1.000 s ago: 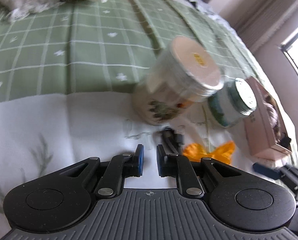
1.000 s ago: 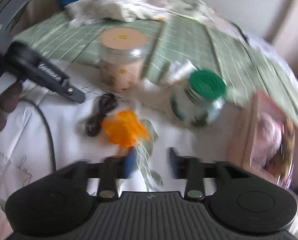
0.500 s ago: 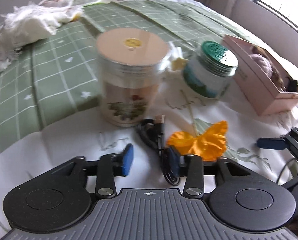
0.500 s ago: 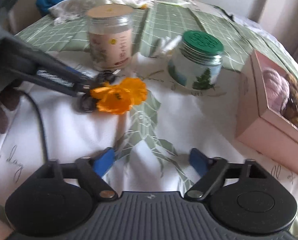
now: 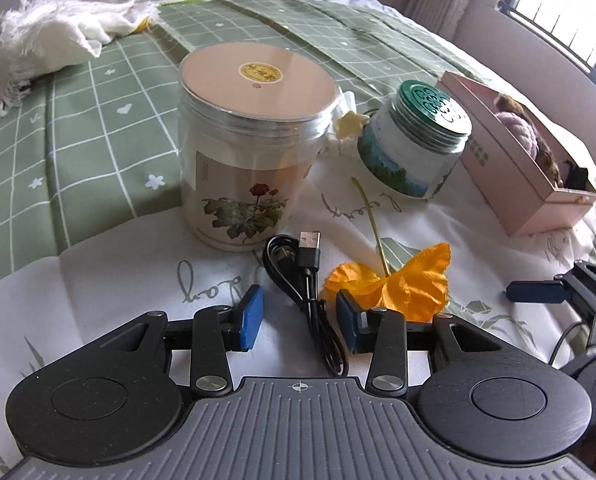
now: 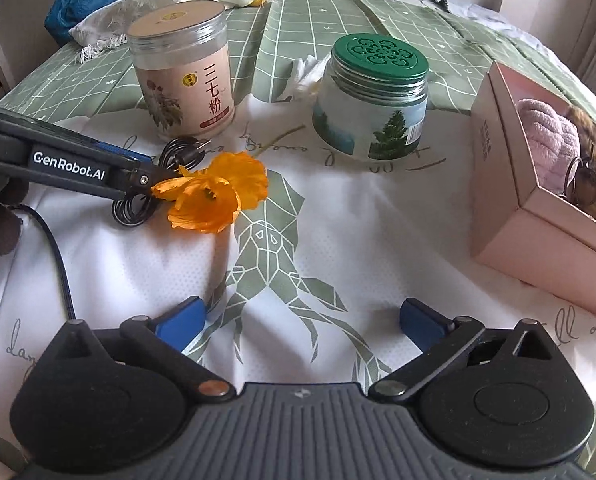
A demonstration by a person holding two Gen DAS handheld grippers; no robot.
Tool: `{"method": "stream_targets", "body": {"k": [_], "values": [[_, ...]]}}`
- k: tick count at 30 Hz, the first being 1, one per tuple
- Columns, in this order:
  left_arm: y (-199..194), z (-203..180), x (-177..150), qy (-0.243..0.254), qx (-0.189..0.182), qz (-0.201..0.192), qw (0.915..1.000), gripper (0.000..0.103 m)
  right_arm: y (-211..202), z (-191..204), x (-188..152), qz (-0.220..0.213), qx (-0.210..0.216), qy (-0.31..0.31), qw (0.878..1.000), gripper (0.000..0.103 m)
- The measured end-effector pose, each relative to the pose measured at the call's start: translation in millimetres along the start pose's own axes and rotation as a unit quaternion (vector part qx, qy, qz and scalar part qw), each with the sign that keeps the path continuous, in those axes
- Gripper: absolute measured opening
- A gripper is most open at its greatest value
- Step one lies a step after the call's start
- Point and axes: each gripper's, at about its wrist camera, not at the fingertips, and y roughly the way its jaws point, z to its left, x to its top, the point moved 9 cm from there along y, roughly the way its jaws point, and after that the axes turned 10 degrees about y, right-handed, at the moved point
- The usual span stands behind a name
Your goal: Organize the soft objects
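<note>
orange fabric flower (image 5: 393, 284) is lying on the white printed sheet (image 6: 337, 216), just in front of the two jars, with a coiled black usb cable (image 5: 301, 276) touching its left side. the left gripper (image 5: 299, 320) has just been opening and now sits spread with the cable running between its blue pads, not pinched, and its right pad is right up against the petals. the right gripper (image 6: 301, 320) has just been opening too, wide apart over bare sheet, holding nothing. pink box (image 6: 537, 184) with fuzzy stuff in it is off to the far right, probably where the soft things go.

my worry: if the left one closes where it is, it'll grab the cable instead of the flower, or both together. dragging the cable could also bump the tall jar (image 5: 254, 148) right behind it.
</note>
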Motion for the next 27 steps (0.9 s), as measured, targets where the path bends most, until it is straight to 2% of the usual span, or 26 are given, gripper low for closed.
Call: {"method": "stream_targets", "body": {"k": [3, 5, 6, 9, 13, 14, 15, 19, 22, 25, 27], "values": [[-0.6, -3.9, -1.7, 0.025, 0.009, -0.007, 0.9996, 0.044, 2.2, -3.1, -0.1, 0.040, 0.011, 0.033, 0.999, 0.103], [-1.1, -1.2, -1.0, 0.021, 0.011, -0.010, 0.9997, 0.034, 3.2, -1.1, -1.0, 0.053, 0.003, 0.038, 0.998, 0.103], [-1.1, 1.2, -0.8, 0.014, 0.006, -0.011, 0.9998, 0.026, 3.9, 1.0, -1.8, 0.053, -0.005, 0.033, 0.998, 0.103], [-2.5, 10.3, -1.6, -0.024, -0.017, -0.010, 0.9995, 0.019, 3.6, 4.3, -4.2, 0.040, -0.018, 0.024, 0.999, 0.103], [-14.0, 16.2, -2.5, -0.053, -0.035, -0.002, 0.9980, 0.018, -3.7, 2.4, -4.5, 0.044, -0.033, 0.031, 0.998, 0.102], [-17.0, 17.4, -2.6, -0.057, -0.037, -0.004, 0.9977, 0.018, -8.0, 3.3, -3.5, 0.043, -0.034, 0.034, 0.998, 0.095], [-18.9, 19.1, -2.5, -0.060, -0.036, -0.005, 0.9976, 0.018, -15.2, 6.8, -2.1, 0.036, -0.034, 0.032, 0.998, 0.088], [-22.0, 24.9, -1.2, -0.076, -0.034, -0.012, 0.9965, 0.018, -42.4, 29.4, 12.7, -0.028, -0.043, -0.013, 0.999, 0.088], [-25.2, 27.1, -0.4, -0.088, -0.040, -0.017, 0.9952, 0.018, -44.0, 51.5, 24.6, -0.037, -0.029, -0.039, 0.998, 0.088], [-29.9, 34.2, -3.3, -0.101, -0.034, -0.021, 0.9941, 0.018, -30.7, 70.1, 37.6, -0.049, -0.036, -0.068, 0.996, 0.088], [-33.0, 40.9, -8.0, -0.105, -0.018, -0.018, 0.9942, 0.018, -18.1, 77.1, 43.1, -0.053, -0.044, -0.088, 0.994, 0.082]]}}
